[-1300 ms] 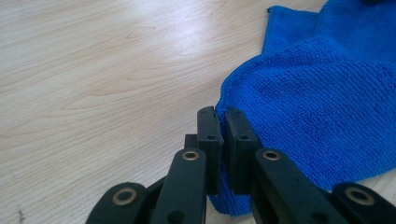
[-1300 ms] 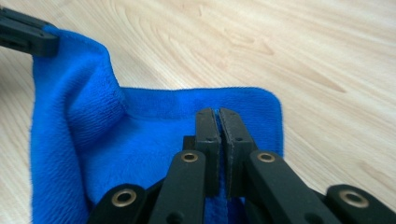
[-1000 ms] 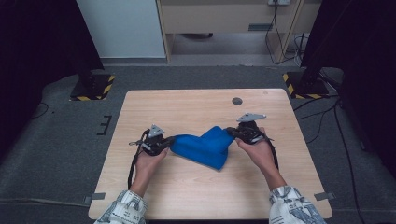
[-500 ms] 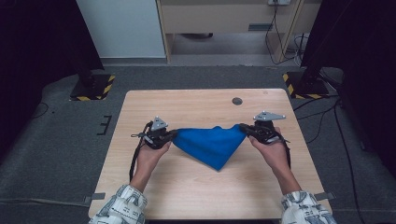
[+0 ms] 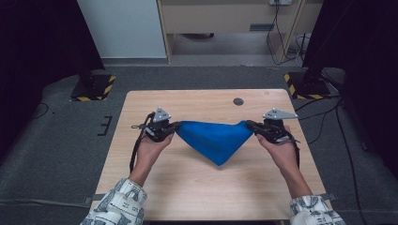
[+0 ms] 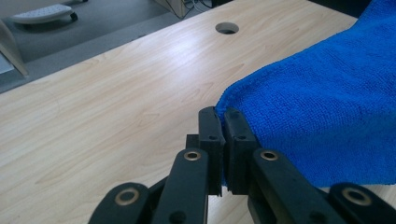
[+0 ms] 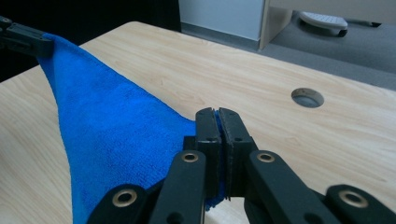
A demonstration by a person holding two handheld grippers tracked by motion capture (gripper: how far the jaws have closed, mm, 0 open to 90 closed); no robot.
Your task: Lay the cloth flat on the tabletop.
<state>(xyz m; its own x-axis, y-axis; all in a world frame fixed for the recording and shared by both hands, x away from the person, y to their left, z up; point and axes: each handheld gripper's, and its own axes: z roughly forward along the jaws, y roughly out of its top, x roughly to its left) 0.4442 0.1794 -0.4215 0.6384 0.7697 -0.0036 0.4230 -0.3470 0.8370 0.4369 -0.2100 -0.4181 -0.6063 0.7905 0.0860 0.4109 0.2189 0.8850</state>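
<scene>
Two grippers share the load, one at each upper corner of the blue cloth (image 5: 213,139). The left gripper (image 5: 172,127) has its jaws pressed together on the cloth's left corner; in the left gripper view the pads (image 6: 211,135) pinch the folded edge with only fabric between them. The right gripper (image 5: 250,125) is clamped likewise on the opposite corner, and in the right gripper view a thin line of blue shows between its closed pads (image 7: 208,133).

Holding the two corners apart draws the top edge into a nearly straight, taut line, so the remainder of the cloth hangs in a triangle with its point toward the person. The likely purpose, judged from this arrangement, is to spread the cloth flat or prepare a clean fold: tension along one edge removes wrinkles and keeps the corners aligned.

The cloth sits over the middle of the wooden table (image 5: 141,108); whether its lower point touches the surface cannot be determined. Both hands approach from the near edge. A round cable hole (image 5: 238,101) lies beyond the cloth, well apart from it, and does not interfere.
</scene>
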